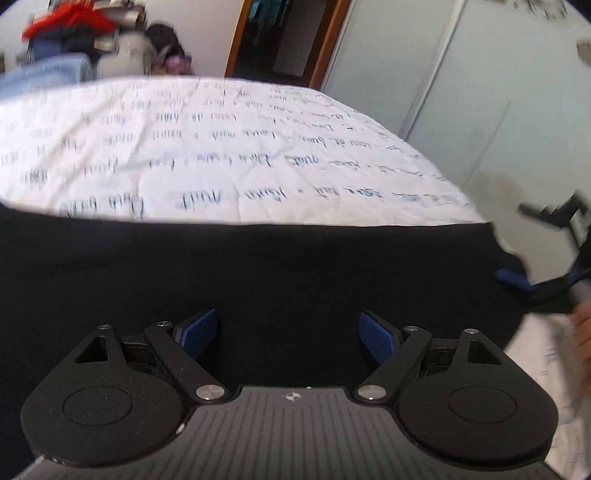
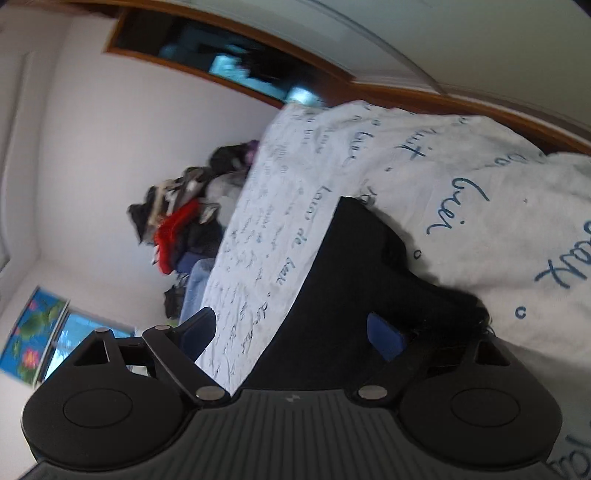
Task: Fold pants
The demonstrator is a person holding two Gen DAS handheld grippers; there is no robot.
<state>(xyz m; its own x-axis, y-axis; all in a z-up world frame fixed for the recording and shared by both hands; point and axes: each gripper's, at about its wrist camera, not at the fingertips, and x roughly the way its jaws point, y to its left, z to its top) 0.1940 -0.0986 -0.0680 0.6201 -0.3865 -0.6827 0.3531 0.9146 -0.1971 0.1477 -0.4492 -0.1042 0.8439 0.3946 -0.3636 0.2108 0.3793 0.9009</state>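
Note:
The black pants (image 1: 258, 266) lie flat across the near part of the bed, folded into a broad dark band. My left gripper (image 1: 288, 332) is open just above the pants, its blue pads (image 1: 199, 330) apart with only cloth beneath them. My right gripper (image 1: 513, 278) shows at the right end of the pants in the left wrist view, blurred. In the right wrist view the right gripper (image 2: 291, 332) is open and rolled sideways, with the edge of the pants (image 2: 351, 280) between its spread fingers (image 2: 384, 334).
The bed's white quilt with blue handwriting print (image 1: 229, 147) stretches beyond the pants. A pile of clothes (image 1: 74, 33) sits past the far left edge. A doorway (image 1: 284, 37) and pale wardrobe doors (image 1: 461, 96) stand behind. A hand (image 1: 583, 325) holds the right gripper.

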